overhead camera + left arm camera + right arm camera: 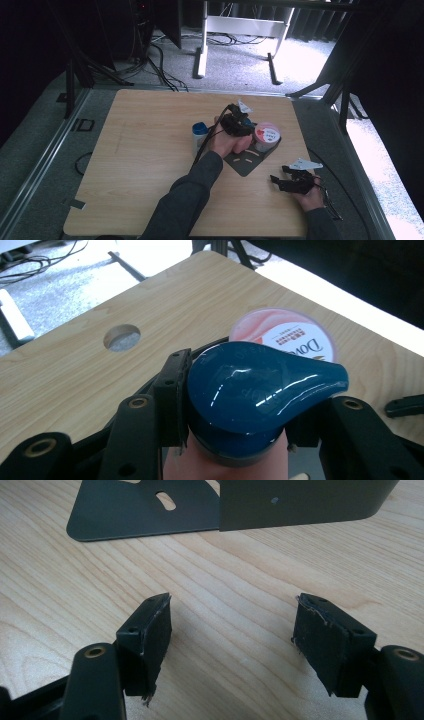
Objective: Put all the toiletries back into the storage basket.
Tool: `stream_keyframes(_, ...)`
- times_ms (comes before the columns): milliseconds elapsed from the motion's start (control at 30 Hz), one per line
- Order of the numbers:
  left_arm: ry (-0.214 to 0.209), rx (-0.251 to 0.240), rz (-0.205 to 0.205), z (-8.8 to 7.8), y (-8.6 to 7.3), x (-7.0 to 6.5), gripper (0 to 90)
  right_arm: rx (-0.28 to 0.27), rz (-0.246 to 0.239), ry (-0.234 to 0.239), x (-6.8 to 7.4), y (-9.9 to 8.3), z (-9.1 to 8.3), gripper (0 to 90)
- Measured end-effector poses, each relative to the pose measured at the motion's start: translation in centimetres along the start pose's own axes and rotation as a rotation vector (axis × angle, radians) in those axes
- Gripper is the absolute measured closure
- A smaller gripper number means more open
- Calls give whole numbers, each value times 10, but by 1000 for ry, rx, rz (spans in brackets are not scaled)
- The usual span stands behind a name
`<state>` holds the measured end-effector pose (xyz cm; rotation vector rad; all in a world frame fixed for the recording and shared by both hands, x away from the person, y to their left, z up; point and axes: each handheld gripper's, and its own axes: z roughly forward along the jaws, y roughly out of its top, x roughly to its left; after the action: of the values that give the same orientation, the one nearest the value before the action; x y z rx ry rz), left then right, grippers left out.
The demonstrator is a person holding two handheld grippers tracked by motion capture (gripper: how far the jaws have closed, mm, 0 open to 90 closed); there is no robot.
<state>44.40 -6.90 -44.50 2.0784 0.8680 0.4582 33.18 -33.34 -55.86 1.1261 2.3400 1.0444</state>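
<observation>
Blue-capped bottle (pixel 260 390) sits clamped between the jaws of the left hand-held gripper (pixel 235 125), over the dark metal bracket (pixel 245 162) toward the bench's (pixel 150 150) right edge, just beside a pink round tub (pixel 266 135). Nearer the bench's near right corner, the right hand-held gripper (pixel 230 645) hangs released, jaws apart over bare wood, short of the bracket.

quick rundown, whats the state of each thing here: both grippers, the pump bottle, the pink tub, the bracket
left gripper: shut on the pump bottle, jaws on either side below its blue head
pump bottle: upright, pink body, blue pump head on
pink tub: lid on, upright, just behind the pump bottle
right gripper: open, nothing between the jaws, low over the bare table
dark metal bracket: resting on the table, one flange flat, one standing
</observation>
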Motion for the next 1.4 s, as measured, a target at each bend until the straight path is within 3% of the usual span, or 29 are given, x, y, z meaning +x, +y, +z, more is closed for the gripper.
stream_keyframes(167,24,3,7,11,2,1,529,0,-1,1,0,0,0,311)
stream_keyframes(533,66,-9,-45,32,5,10,529,-1,0,2,0,0,0,311)
stream_keyframes(767,85,-9,-40,40,11,12,529,-2,-1,3,0,0,0,312)
stream_keyframes(1167,128,-29,-93,48,15,13,530,-2,-1,6,-1,0,0,312)
stream_keyframes(1400,160,-35,-96,51,16,6,530,-2,-2,5,0,0,0,312)
